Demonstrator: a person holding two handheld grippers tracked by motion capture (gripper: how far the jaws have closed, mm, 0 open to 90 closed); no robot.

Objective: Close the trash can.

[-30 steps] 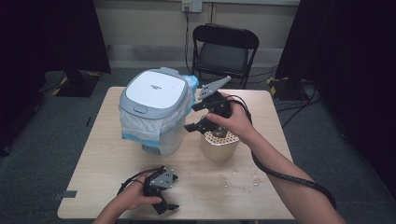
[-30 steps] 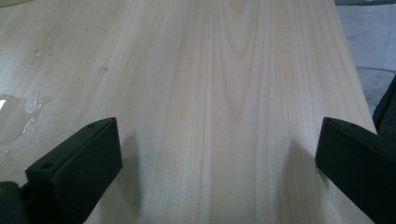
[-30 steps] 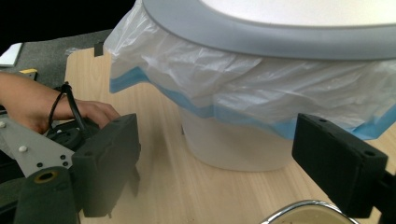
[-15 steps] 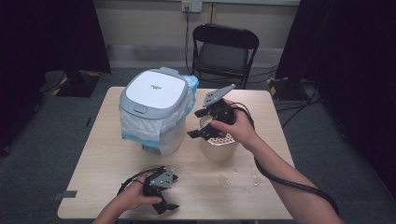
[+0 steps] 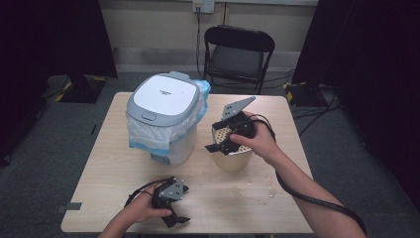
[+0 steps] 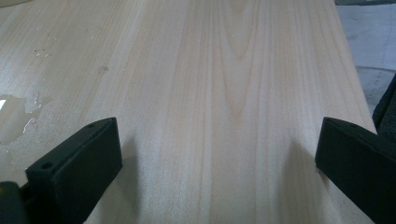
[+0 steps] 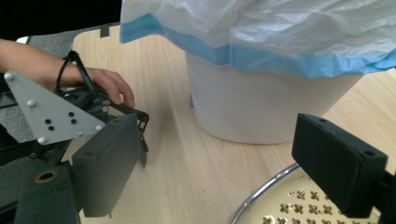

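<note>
right gripper (image 5: 224, 144): jaws spread, empty, over round perforated steel strainer bowl (image 5: 232, 154)
left gripper (image 5: 173, 208): jaws spread, empty
bowl handling: likely light, rigid, slick; grip rim

Round metal pot with perforated cream insert (image 5: 231, 151): upright on light wooden table, right of centre, just beside white lidded bin. Shiny steel wall; star-shaped holes pattern flat insert, seen close in right gripper view (image 7: 299, 207). Right gripper's jaws hang spread over rim, part of top hidden.
</note>
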